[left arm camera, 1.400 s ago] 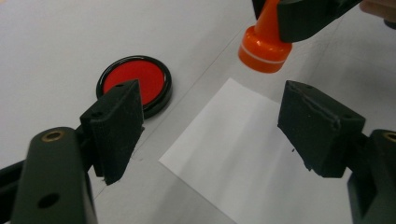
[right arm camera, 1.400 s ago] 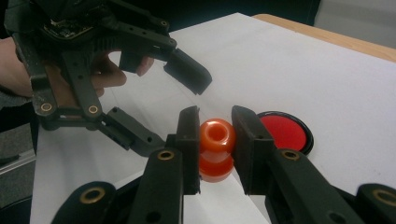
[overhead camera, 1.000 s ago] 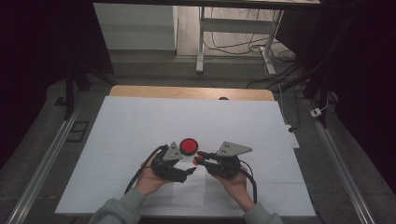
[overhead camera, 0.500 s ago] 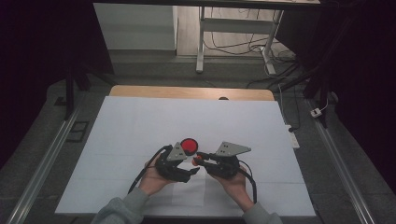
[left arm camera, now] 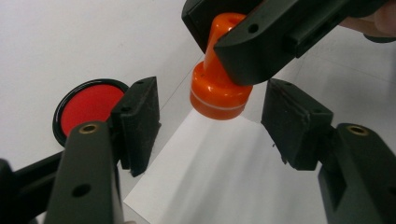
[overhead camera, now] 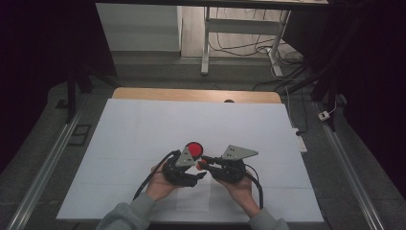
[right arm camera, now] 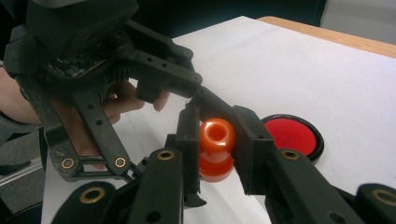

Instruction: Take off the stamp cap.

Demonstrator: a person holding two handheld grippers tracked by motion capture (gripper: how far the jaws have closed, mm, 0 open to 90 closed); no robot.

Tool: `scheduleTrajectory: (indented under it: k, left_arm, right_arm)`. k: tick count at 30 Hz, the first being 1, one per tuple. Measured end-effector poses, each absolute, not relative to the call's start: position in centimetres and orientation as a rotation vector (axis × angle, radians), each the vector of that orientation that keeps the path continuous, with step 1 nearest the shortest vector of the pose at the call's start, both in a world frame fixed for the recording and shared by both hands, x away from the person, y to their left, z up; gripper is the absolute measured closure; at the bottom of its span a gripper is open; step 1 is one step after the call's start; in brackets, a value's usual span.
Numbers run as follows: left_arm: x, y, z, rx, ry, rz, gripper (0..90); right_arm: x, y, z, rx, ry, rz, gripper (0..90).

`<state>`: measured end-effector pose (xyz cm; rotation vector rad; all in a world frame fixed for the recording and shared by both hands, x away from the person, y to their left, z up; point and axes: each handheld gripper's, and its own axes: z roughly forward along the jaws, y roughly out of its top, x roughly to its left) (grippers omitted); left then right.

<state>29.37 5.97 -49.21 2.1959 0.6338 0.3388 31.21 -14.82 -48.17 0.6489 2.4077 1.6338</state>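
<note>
An orange stamp [right arm camera: 215, 140] with a knob handle hangs above the table, and my right gripper [right arm camera: 217, 142] is shut on that handle. Its round base [left arm camera: 217, 93] sits between the pads of my left gripper [left arm camera: 217, 123]. Those jaws have just been closing, but a gap shows on each side of the base, so the pads are not touching it. From above, the left gripper [overhead camera: 198, 175] and right gripper [overhead camera: 203, 160] meet tip to tip at the stamp [overhead camera: 201, 163]. A round red ink pad [overhead camera: 194, 149] in a black rim lies just behind them on the table.
A white sheet covers the table [overhead camera: 143, 124], with a wooden edge [overhead camera: 191, 94] at the back. A smaller sheet of paper [left arm camera: 224, 177] lies under the stamp. Metal rails [overhead camera: 48, 163] run along both sides. Cables trail from both grippers toward the person's sleeves.
My left gripper's jaws have narrowed and it has edged closer to the stamp. The right gripper and the ink pad have stayed put.
</note>
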Motion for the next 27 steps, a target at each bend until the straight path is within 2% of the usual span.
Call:
scheduleTrajectory:
  k: [27]
  left_arm:
    - [29.58, 5.91, -49.46, 2.219, 0.612, 0.315, 63.7]
  right_arm:
    - [31.27, -14.87, -48.25, 0.653, 2.407, 1.635, 72.9]
